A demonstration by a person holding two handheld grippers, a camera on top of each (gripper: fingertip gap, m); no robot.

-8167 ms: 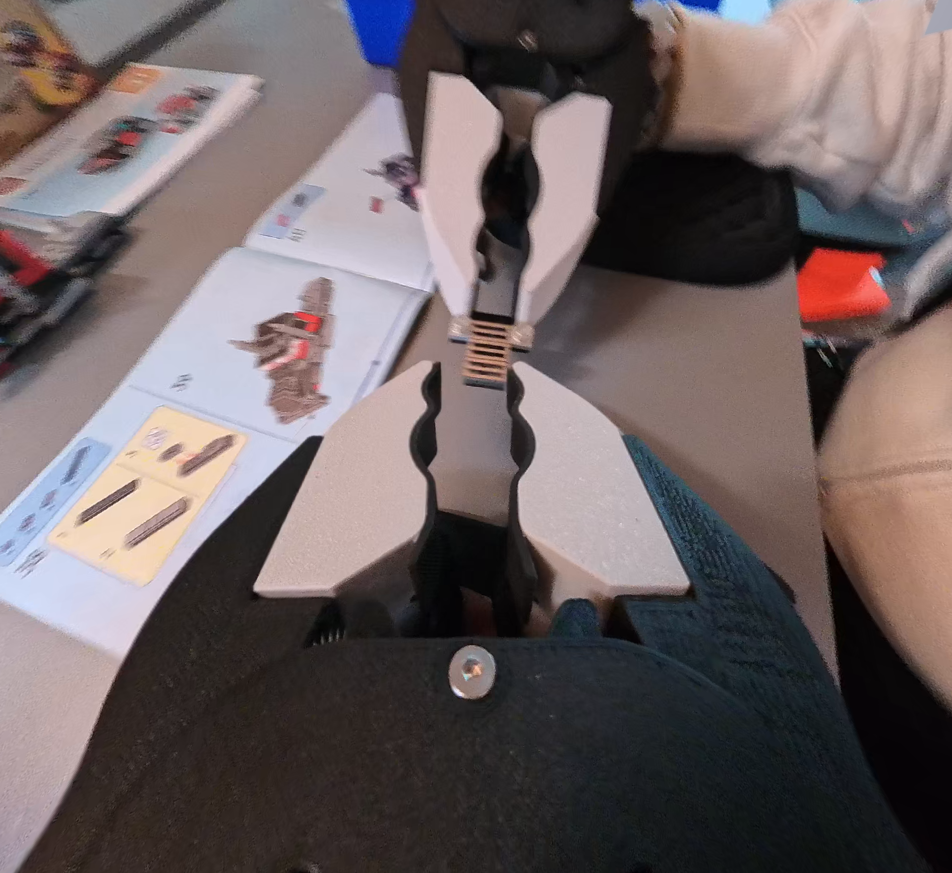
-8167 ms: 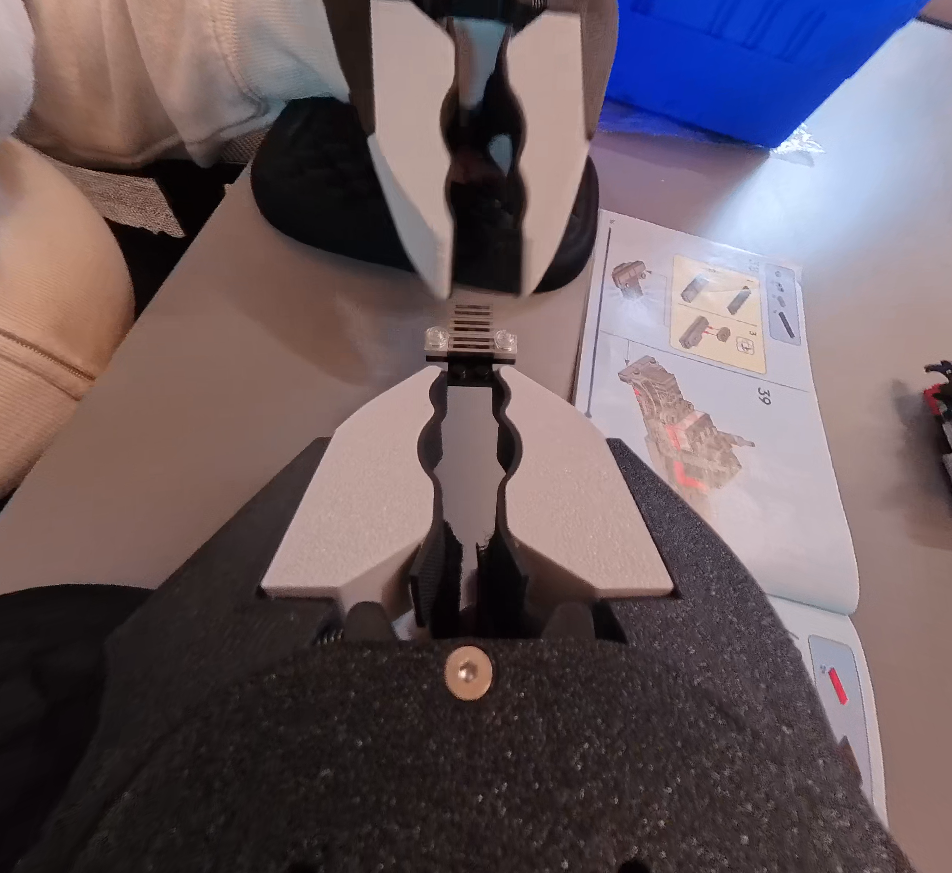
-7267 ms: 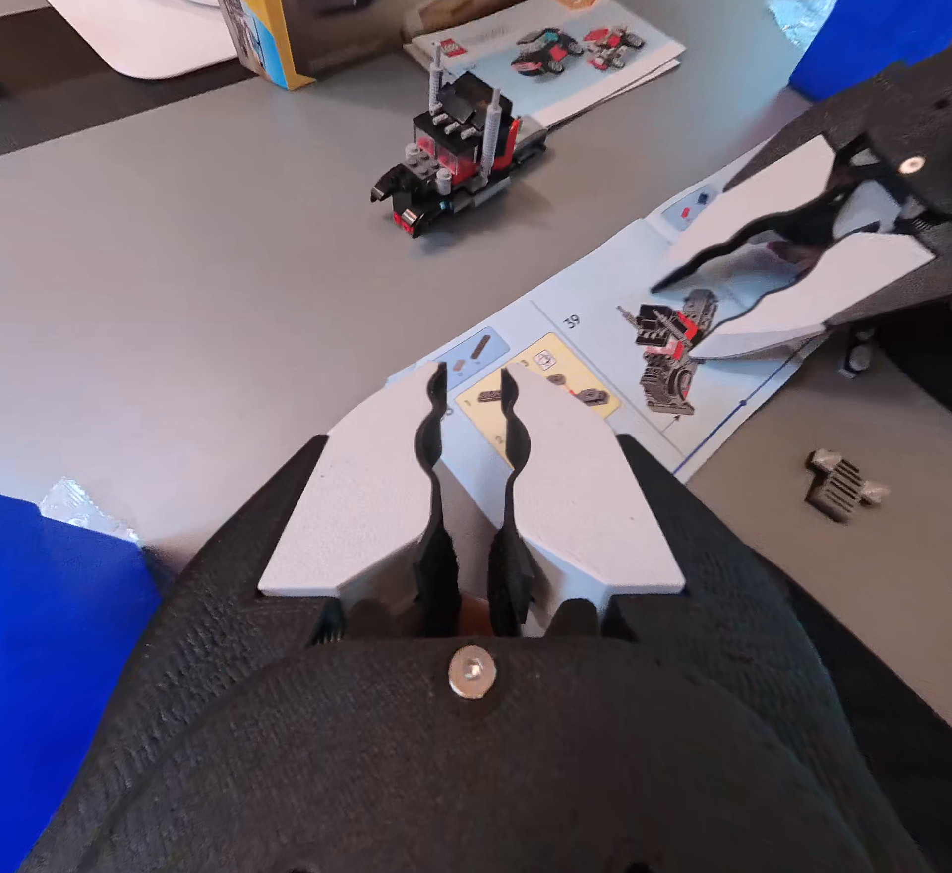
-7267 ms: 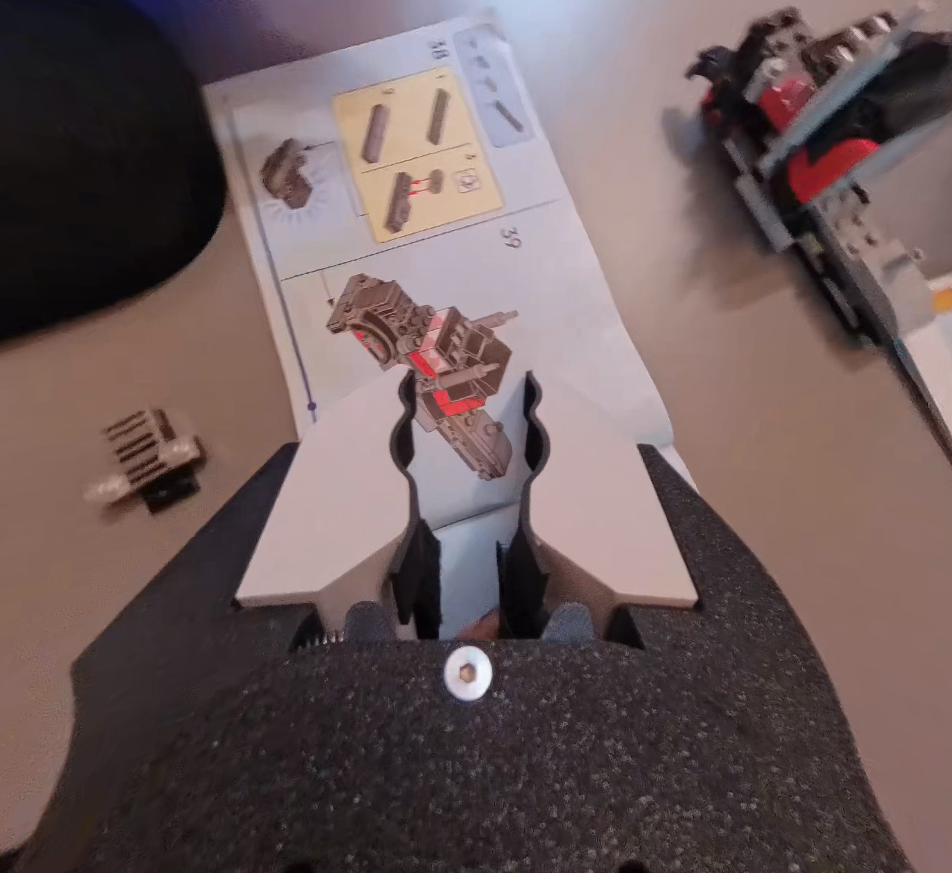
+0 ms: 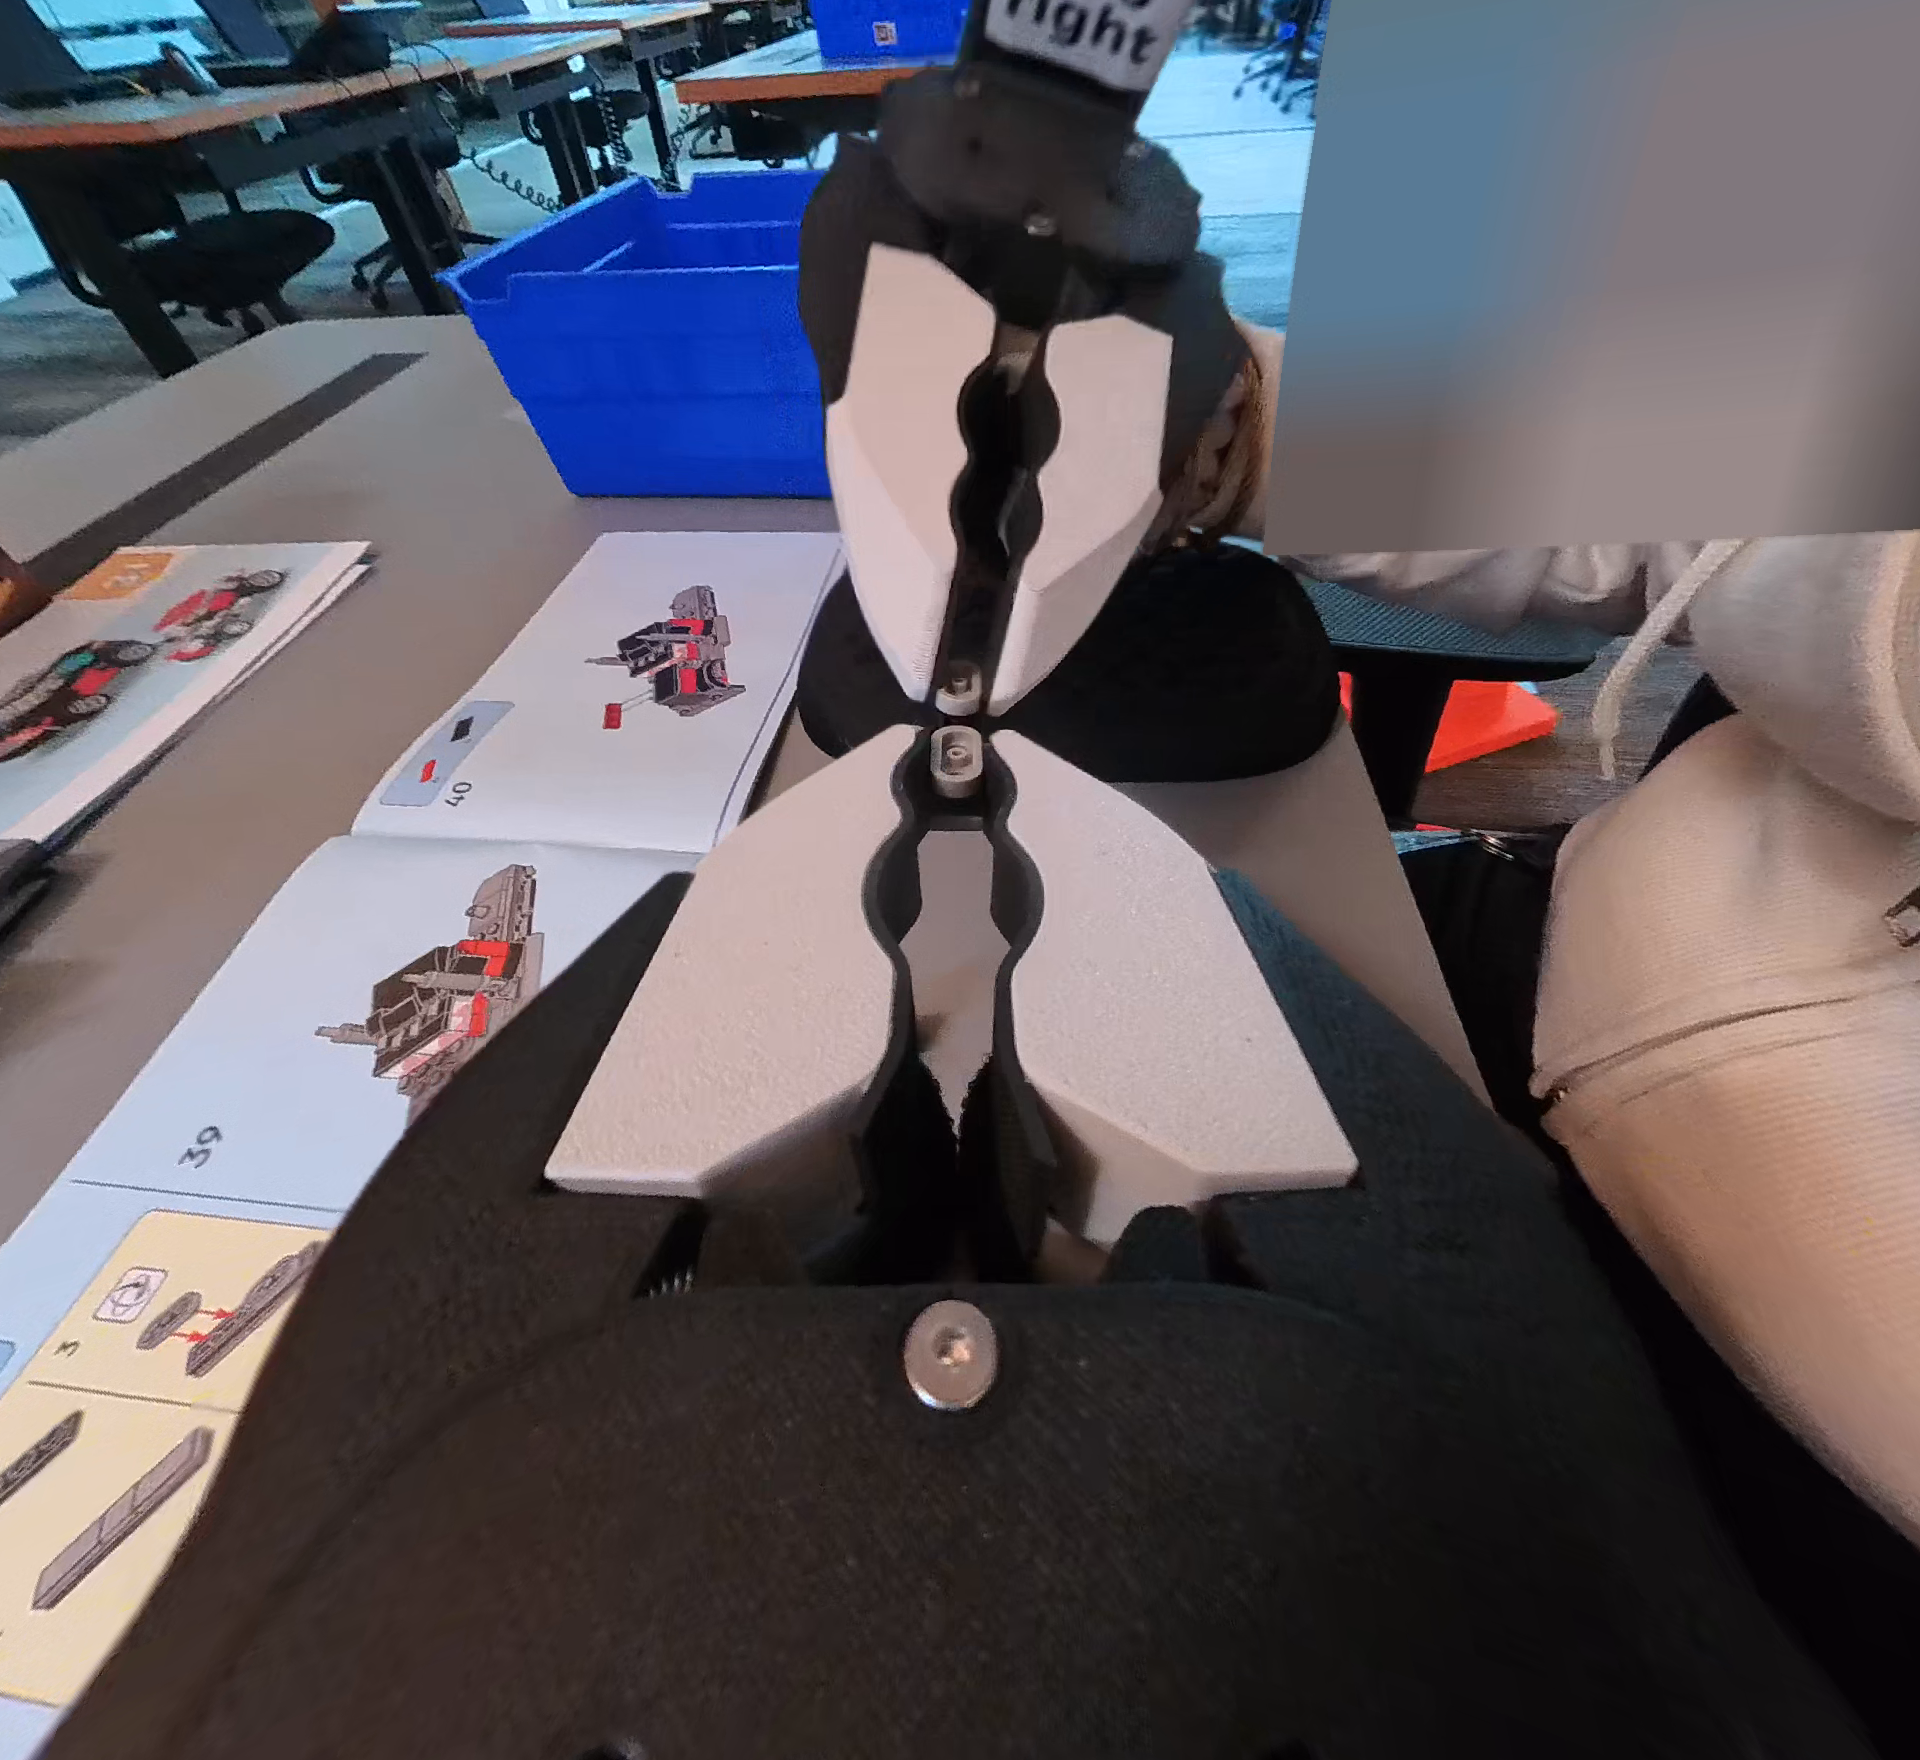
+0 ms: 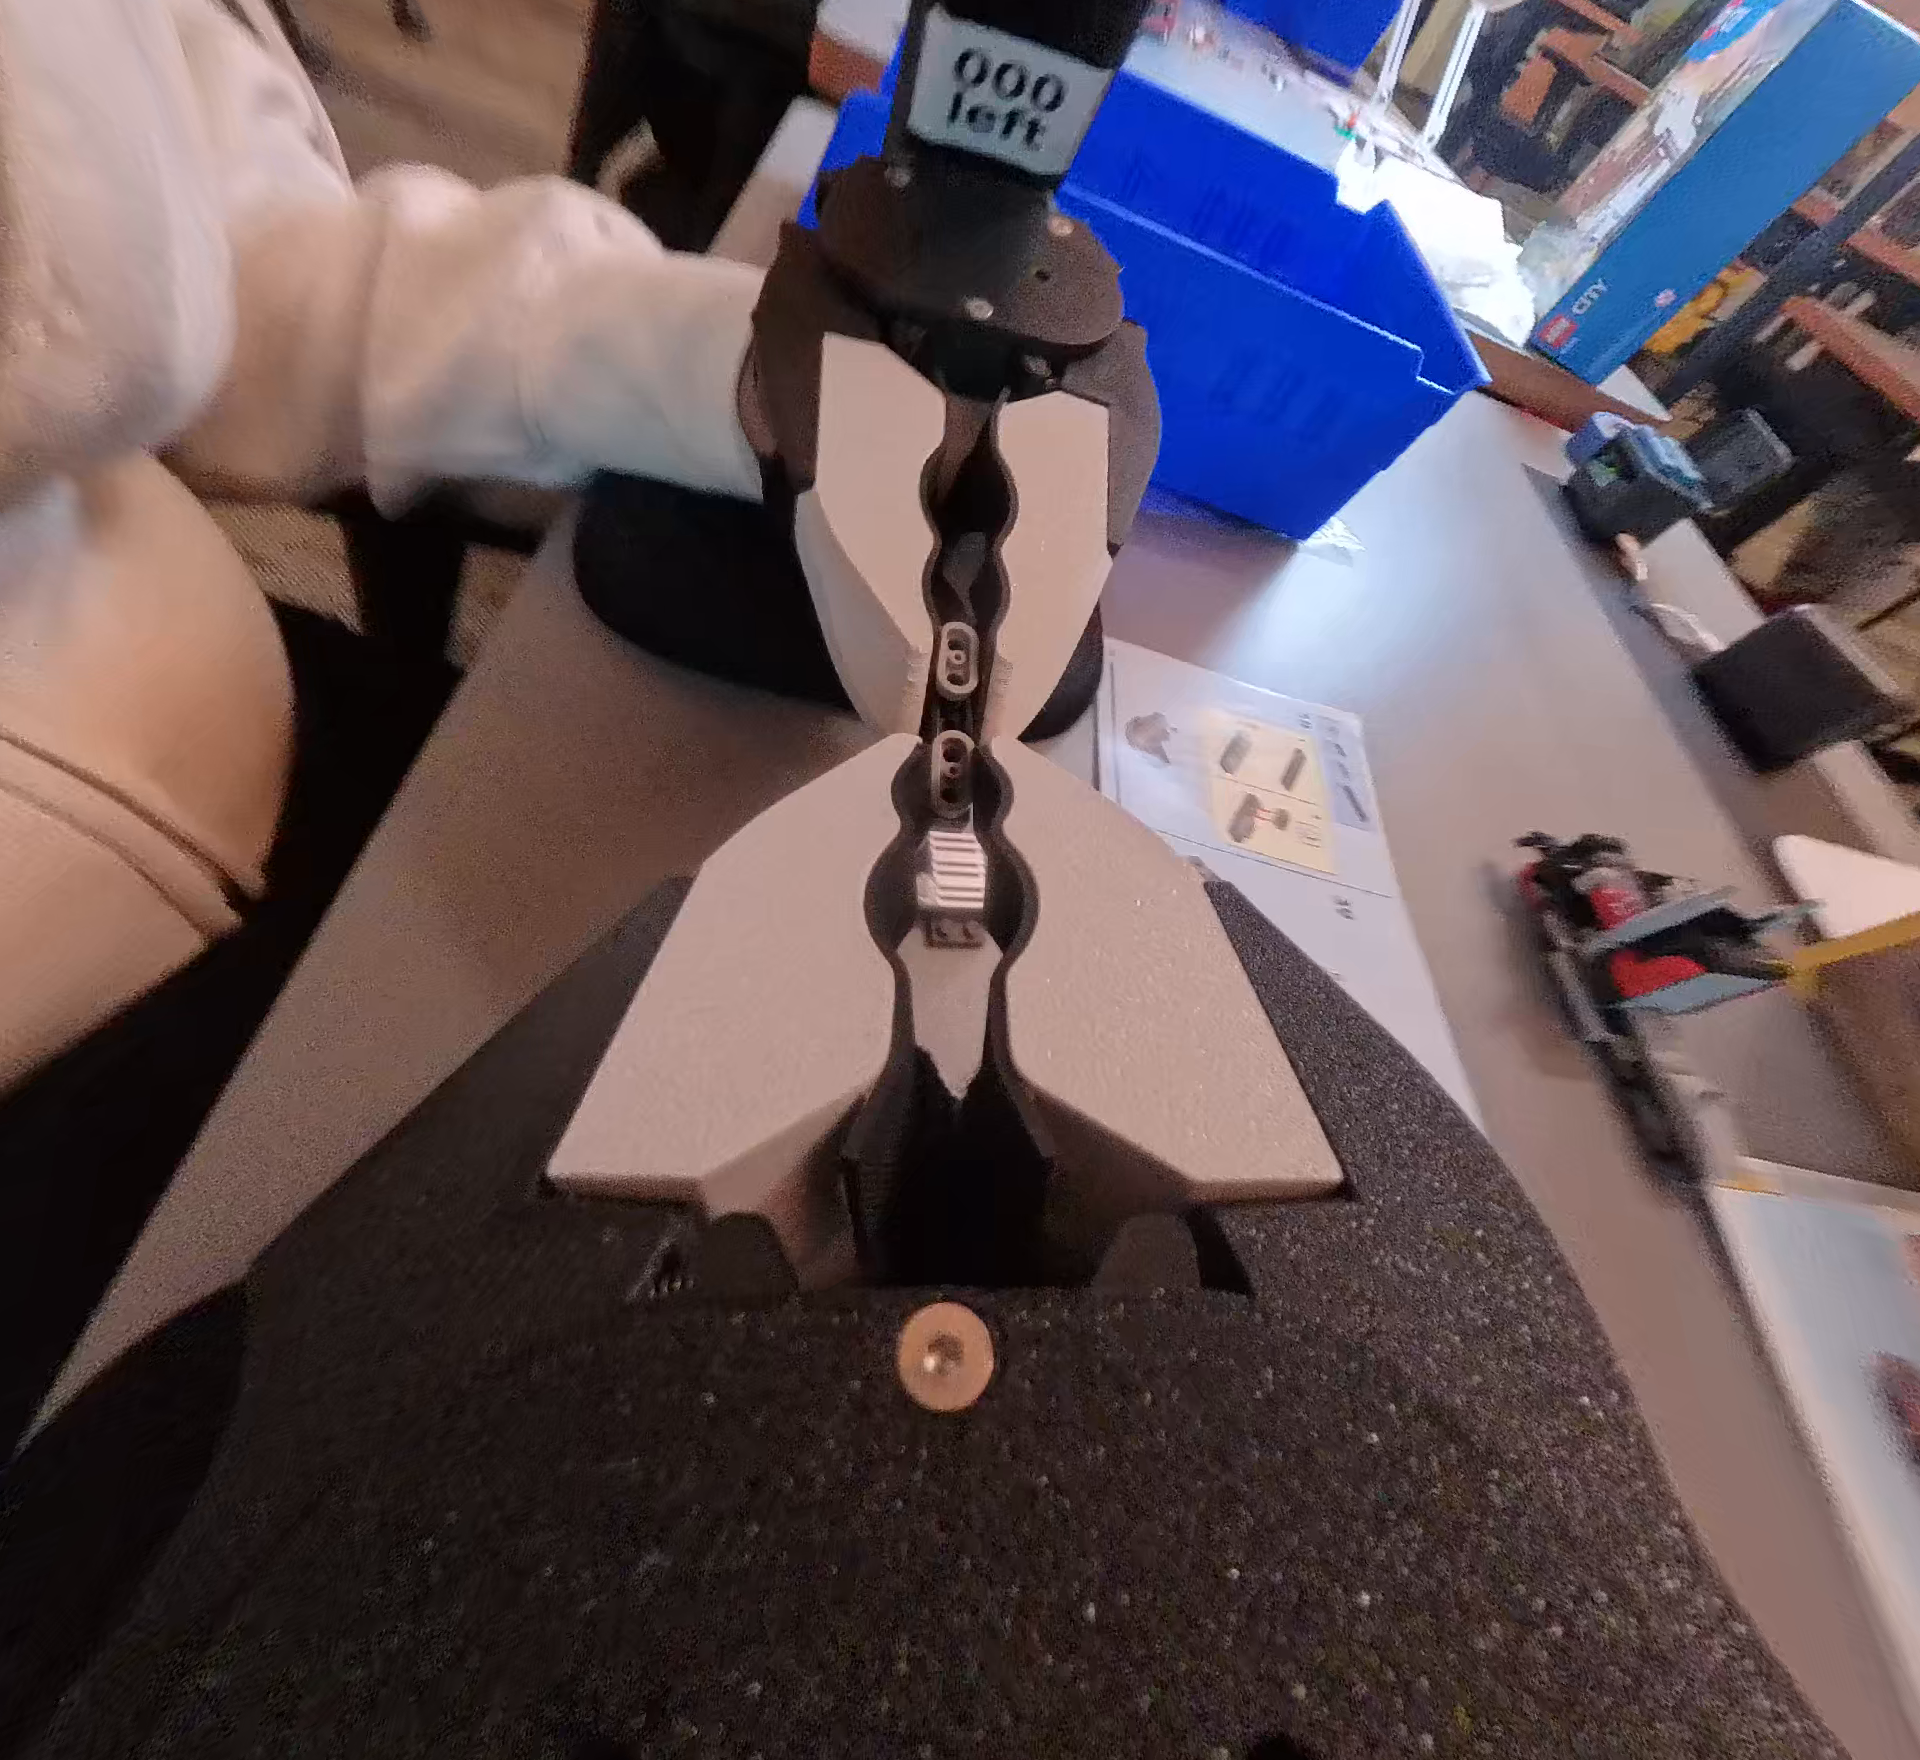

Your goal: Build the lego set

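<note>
Lego pieces meet tip to tip above the table [image 5: 416,463]: left claw [image 5: 954,765] pinched tight on a small grey piece [image 5: 954,760], studs facing out, right claw [image 5: 958,694] closed on its grey mate [image 5: 957,700] directly opp., prob. lined up for pressing together. Grille sub-assembly [image 6: 951,869] lies on the table below the right claw's fingers. Beyond: open instruction booklet [image 5: 582,723] for ref., partly built truck [image 6: 1621,941] w/ red parts, blue bin [image 5: 644,360] at back.

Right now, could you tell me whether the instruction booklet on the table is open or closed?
Open: the instruction booklet lies spread flat on the table, two facing pages showing.
</note>
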